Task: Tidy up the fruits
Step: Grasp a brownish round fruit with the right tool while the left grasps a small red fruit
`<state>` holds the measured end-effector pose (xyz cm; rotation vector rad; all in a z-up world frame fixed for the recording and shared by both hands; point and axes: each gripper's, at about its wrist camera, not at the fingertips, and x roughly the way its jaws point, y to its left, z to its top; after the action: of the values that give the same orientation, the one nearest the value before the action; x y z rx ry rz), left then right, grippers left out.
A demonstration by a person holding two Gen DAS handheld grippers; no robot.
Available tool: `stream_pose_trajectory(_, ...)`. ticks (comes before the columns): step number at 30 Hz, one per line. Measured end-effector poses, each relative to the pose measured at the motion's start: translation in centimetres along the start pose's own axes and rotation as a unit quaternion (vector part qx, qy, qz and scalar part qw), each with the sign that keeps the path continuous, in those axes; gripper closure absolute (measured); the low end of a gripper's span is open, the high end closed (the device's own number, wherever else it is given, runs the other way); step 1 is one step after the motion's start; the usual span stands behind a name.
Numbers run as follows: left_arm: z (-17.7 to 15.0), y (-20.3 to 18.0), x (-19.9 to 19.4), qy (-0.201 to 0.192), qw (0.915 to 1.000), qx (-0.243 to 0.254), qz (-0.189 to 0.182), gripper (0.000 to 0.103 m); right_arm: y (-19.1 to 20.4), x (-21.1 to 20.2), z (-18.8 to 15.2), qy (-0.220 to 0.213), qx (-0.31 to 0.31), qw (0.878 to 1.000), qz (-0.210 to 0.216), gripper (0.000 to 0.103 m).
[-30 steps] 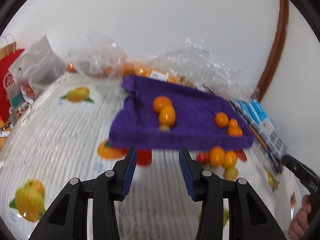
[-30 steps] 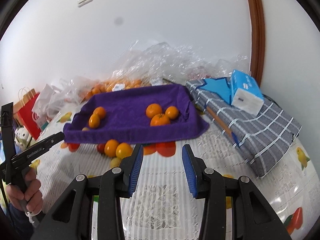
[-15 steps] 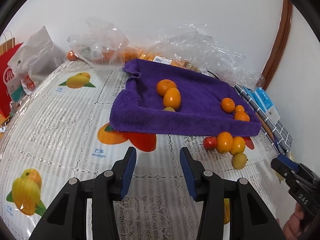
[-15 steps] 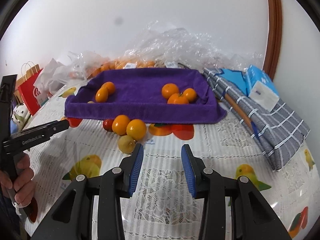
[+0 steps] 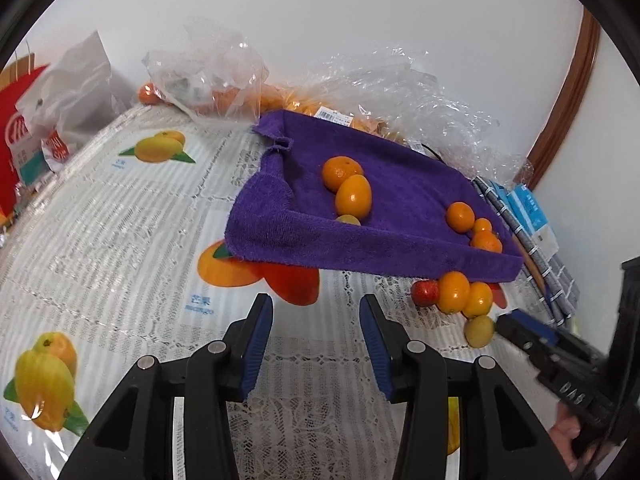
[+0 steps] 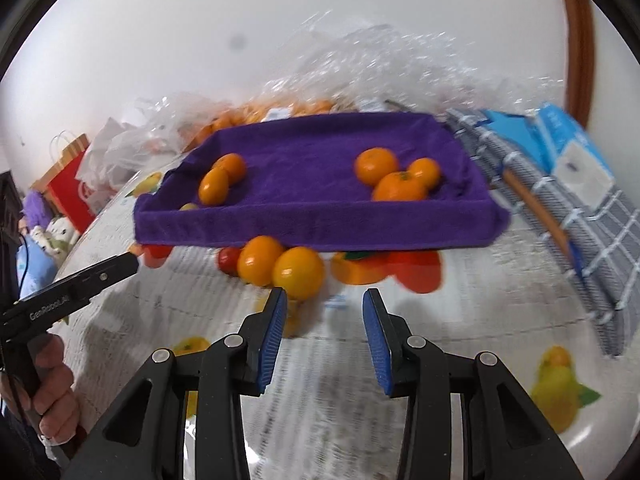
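A purple towel-lined tray holds several oranges in two groups. Loose fruit lies on the tablecloth before its front edge: two oranges, a small red fruit and a yellow-green one. My left gripper is open and empty, before the tray's left front. My right gripper is open and empty, just short of the loose oranges; its left fingertip hides the yellow-green fruit. The right gripper's tip shows in the left wrist view beside that fruit.
Clear plastic bags with oranges lie behind the tray. A checked grey cloth with blue boxes lies to its right. A red bag and white bags stand at the left. The tablecloth has printed fruit.
The right gripper has moved forward and down, close to the loose fruit. The left gripper has come nearer the tray and turned a little left. Both stay open.
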<state>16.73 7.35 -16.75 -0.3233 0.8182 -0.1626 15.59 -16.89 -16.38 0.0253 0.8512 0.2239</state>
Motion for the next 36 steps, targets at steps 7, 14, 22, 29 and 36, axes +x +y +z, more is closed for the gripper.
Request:
stream_pose_trajectory(7, 0.2, 0.8, 0.2, 0.003, 0.9994, -0.027, -0.02, 0.06, 2.0, 1.9, 0.1, 0.03, -0.031, 0.999, 0.023, 0.063)
stream_pose_trajectory(14, 0.1, 0.4, 0.4, 0.004, 0.9998, -0.015, -0.015, 0.06, 2.0, 1.5, -0.1, 0.021, -0.032, 0.999, 0.039, 0.075)
stream_pose_trajectory(22, -0.5, -1.7, 0.0, -0.003, 0.999, 0.043, -0.008, 0.06, -1.5, -2.2, -1.3, -0.033, -0.01, 0.999, 0.002, 0.075)
stream_pose_trajectory(29, -0.2, -3.5, 1.5, 0.026, 0.9977, 0.063, 0.007, 0.06, -6.6, -4.1, -2.2, -0.04, 0.027, 0.998, -0.029, 0.075)
stream_pose_trajectory(36, 0.0, -6.9, 3.8, 0.042, 0.9963, 0.075, 0.002, 0.06, -8.7, -4.8, -2.6, -0.054, 0.076, 0.995, -0.021, 0.075)
